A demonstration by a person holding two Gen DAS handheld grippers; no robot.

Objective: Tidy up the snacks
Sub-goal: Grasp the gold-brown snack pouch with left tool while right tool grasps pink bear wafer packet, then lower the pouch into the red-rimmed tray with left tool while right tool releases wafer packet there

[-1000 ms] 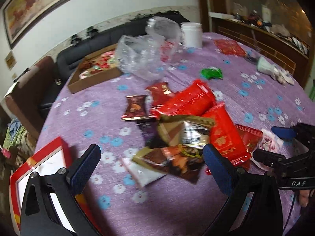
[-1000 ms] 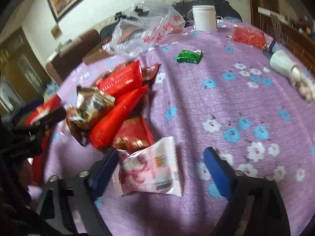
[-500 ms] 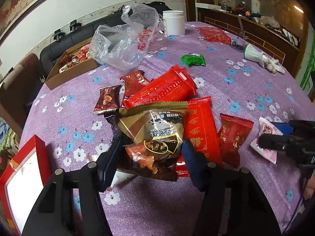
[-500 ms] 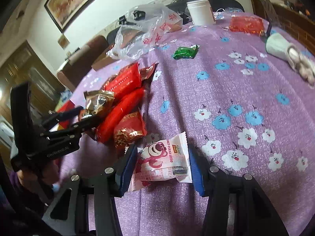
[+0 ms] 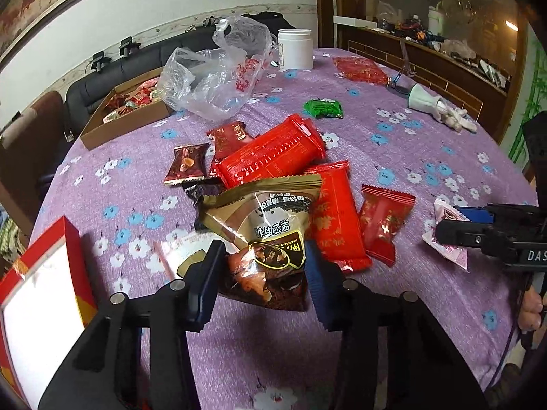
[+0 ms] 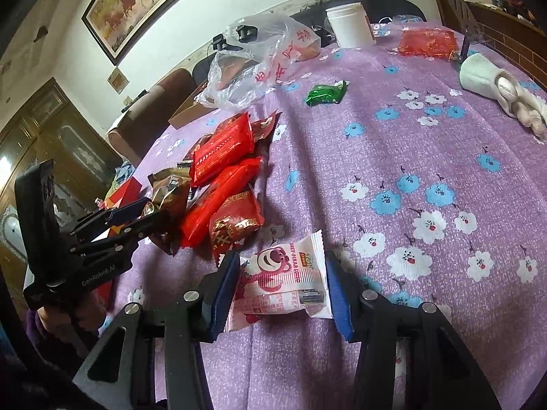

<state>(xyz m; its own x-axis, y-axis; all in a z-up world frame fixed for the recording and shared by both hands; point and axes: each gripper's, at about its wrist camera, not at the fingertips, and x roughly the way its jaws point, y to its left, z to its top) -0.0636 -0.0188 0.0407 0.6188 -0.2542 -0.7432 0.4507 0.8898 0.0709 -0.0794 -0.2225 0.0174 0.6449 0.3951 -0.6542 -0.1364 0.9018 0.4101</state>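
While left hand-held gripper closes around brown packet, right clamps pink packet, undersides hidden.

A heap of snack packets lies mid-table, overlapping one another. Behind it sits a plastic bag — a cardboard box to its left, a jar to its right. A lone packet lies between heap and jar. At the heap's right, apart, lies a bear-printed packet.
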